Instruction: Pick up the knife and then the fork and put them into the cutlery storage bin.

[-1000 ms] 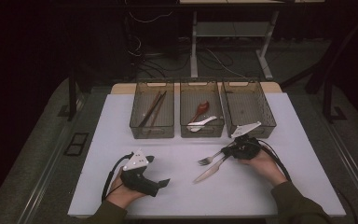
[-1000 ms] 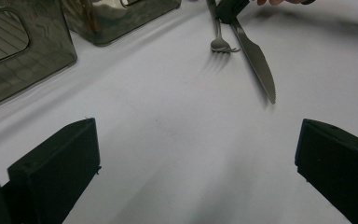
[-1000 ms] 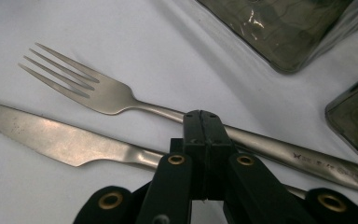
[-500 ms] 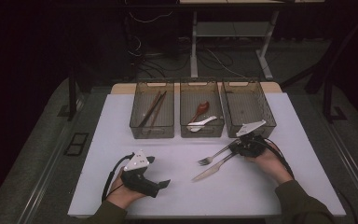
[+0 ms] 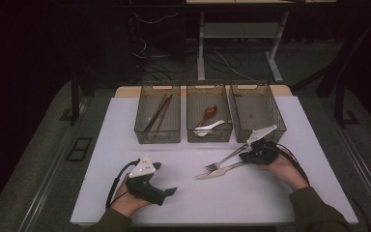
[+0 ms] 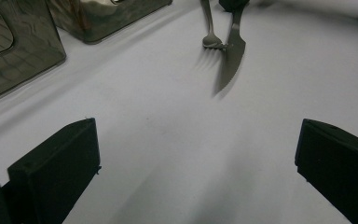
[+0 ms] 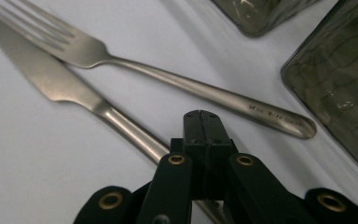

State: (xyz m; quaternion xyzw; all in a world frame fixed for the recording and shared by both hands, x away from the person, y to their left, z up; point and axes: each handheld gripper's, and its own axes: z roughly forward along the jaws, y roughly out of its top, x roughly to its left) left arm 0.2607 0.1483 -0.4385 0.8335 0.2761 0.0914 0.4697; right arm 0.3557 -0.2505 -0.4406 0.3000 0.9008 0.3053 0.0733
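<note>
1. Barely changed from a second ago: right gripper (image 5: pixel 245 155) nudged toward 3 o'clock, jaws pressed together, gripping nothing
2. Knife (image 5: pixel 220 171) and fork (image 5: pixel 224 160) unmoved, side by side at its 8 o'clock, knife handle under the closed tips
3. Left gripper (image 5: pixel 164 179) idle at 7 o'clock, jaws wide, empty
4. Likely no pickup yet; needs opening before any grasp

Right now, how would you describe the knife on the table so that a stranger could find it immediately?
Start at the white mat and the three dark bins along its far edge; go to the rightmost bin. In front of it two steel pieces lie beside the right tool. The knife is the nearer one, with a flat pointed blade, while the fork has tines.
</note>
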